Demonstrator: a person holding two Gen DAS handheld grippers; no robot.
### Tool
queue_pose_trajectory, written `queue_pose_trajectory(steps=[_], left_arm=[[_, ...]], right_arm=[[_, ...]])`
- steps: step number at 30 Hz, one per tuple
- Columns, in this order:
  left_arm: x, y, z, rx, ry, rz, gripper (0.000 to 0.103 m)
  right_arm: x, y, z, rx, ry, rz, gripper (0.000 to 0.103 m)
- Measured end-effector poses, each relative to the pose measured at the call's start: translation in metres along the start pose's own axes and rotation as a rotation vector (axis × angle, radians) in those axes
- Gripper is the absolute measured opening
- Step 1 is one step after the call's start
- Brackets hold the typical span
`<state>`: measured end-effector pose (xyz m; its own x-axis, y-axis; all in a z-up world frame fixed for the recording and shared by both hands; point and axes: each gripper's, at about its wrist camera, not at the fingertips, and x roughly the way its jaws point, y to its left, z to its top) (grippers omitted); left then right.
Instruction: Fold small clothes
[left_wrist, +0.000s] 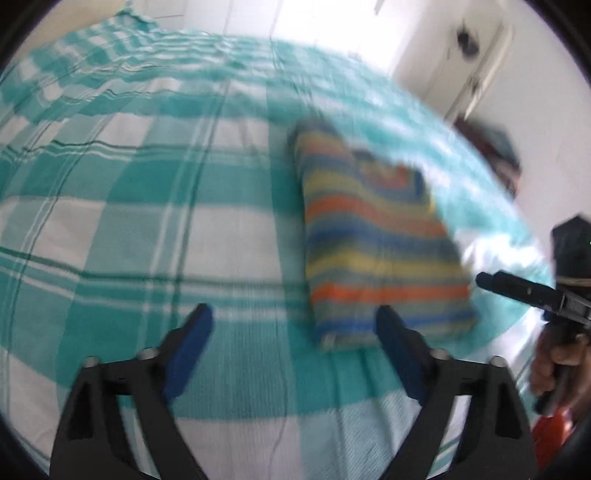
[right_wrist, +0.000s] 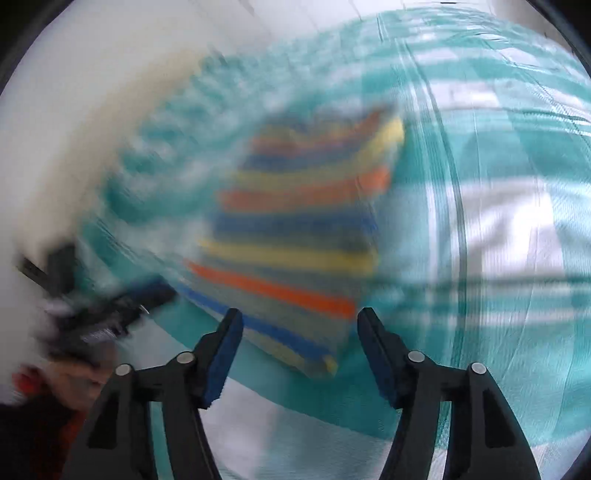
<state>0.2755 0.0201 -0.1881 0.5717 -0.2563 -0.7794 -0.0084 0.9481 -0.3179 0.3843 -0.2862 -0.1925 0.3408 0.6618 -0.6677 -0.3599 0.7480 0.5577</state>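
Bedding comes first: a teal and white checked bedspread (left_wrist: 129, 229) fills nearly the whole left wrist view and runs across the right side of the right wrist view. On it lies the striped garment (left_wrist: 376, 251), folded into a neat rectangle with bands of orange, yellow, blue and grey, right of centre in the left view and in the middle of the right view (right_wrist: 295, 236), blurred in both. The left gripper (left_wrist: 295, 347) sits at the bottom of its frame, fingers spread wide and holding nothing, its right tip just over the garment's near edge. The right gripper (right_wrist: 299, 347) is likewise wide apart and empty, near the garment's closest corner.
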Motion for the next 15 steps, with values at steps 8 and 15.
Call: queue_pose_trajectory(steps=[8, 15], left_arm=[[0.078, -0.013, 0.020, 0.086, 0.147, -0.093, 0.084], [0.096, -0.029, 0.021, 0.097, 0.182, -0.191, 0.052]], right_arm=[[0.072, -0.098, 0.095, 0.221, 0.038, 0.163, 0.067], [0.136, -0.090, 0.135, 0.200, 0.071, 0.319, 0.053]])
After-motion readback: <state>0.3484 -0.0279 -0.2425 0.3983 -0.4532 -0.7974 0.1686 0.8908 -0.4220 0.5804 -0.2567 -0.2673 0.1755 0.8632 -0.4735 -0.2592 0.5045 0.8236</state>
